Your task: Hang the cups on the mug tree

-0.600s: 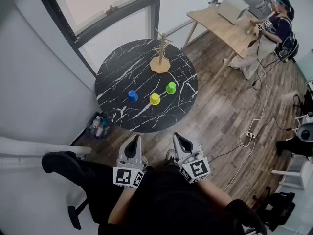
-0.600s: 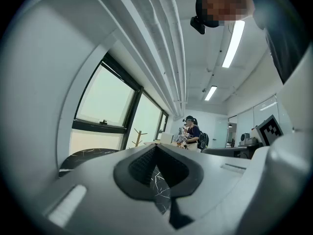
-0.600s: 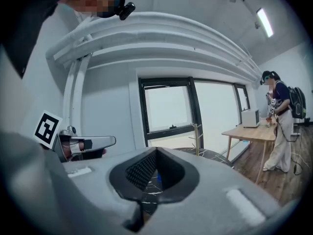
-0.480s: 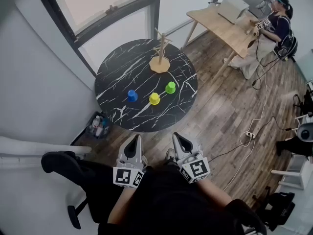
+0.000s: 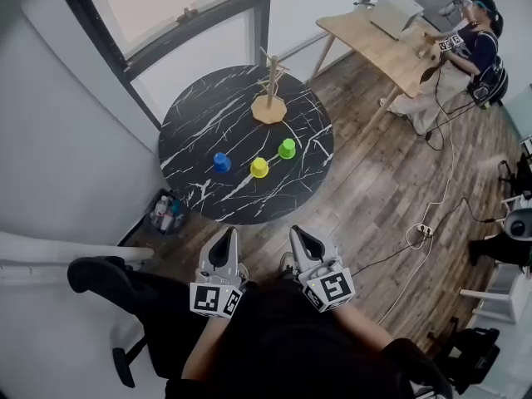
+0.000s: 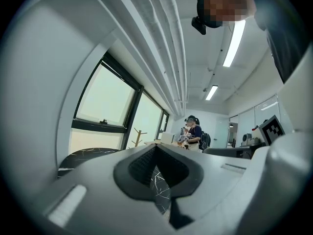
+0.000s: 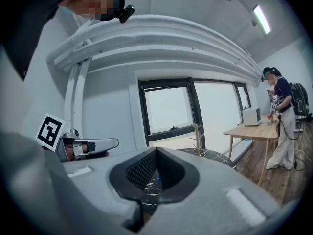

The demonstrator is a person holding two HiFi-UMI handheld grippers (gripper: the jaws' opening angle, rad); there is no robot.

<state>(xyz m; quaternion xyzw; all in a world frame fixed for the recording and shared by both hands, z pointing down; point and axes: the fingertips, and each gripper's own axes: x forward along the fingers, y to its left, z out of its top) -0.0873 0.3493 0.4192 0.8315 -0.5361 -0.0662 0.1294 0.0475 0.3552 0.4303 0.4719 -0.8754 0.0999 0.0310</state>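
On the round black marble table (image 5: 195, 123) stand a blue cup (image 5: 221, 162), a yellow cup (image 5: 259, 167) and a green cup (image 5: 287, 148), all upside down. A bare wooden mug tree (image 5: 270, 90) rises at the table's far side; it also shows small in the left gripper view (image 6: 138, 136) and in the right gripper view (image 7: 197, 138). My left gripper (image 5: 224, 241) and right gripper (image 5: 299, 238) are held close to my body, short of the table's near edge. Both are shut and empty.
A basket of small items (image 5: 166, 214) sits on the floor at the table's near left. A cable with a power strip (image 5: 424, 229) runs over the wood floor on the right. At the far right a person (image 5: 461, 52) works at a wooden desk (image 5: 382, 44). Windows line the back wall.
The view has shifted slightly, so the table and cups sit a little lower-left in frame. Both grippers stay shut by my body. The person at the desk moved their hands a bit.
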